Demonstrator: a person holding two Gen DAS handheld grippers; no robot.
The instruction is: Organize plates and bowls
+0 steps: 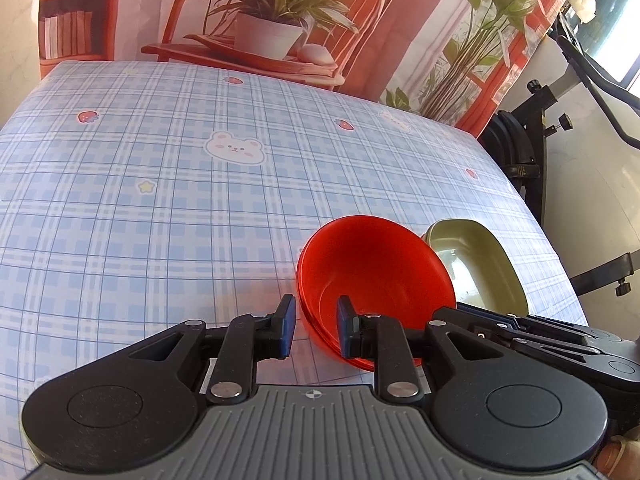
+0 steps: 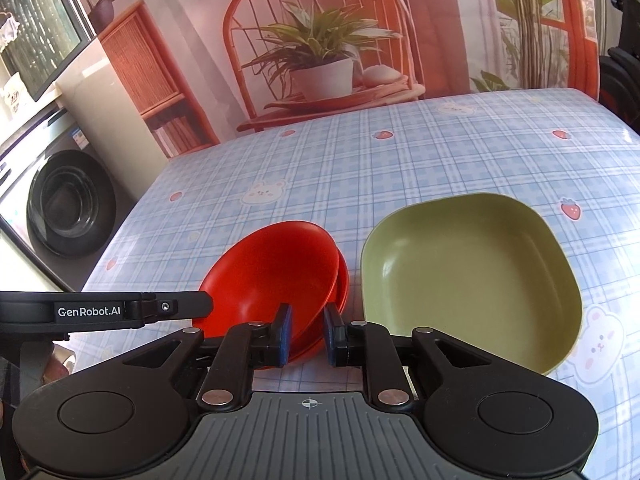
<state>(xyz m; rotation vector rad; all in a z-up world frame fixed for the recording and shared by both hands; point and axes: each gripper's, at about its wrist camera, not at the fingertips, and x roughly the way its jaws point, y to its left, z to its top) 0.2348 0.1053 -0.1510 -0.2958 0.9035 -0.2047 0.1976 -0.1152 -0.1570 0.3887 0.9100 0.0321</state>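
Note:
Red bowls (image 2: 276,276) sit nested and tilted on the checked tablecloth; they also show in the left wrist view (image 1: 372,276). A green square plate (image 2: 472,280) lies flat just right of them, seen behind them in the left wrist view (image 1: 476,264). My left gripper (image 1: 316,330) straddles the near rim of the red bowls, one pad inside and one outside, jaws narrowly apart. My right gripper (image 2: 306,334) straddles the opposite rim the same way. Whether either pair of pads presses the rim is unclear.
The blue checked tablecloth (image 1: 160,200) covers the table, with its right edge near the plate. A printed backdrop (image 2: 320,40) stands behind the table. A washing machine (image 2: 60,204) is off the left side and black stand legs (image 1: 560,120) off the right.

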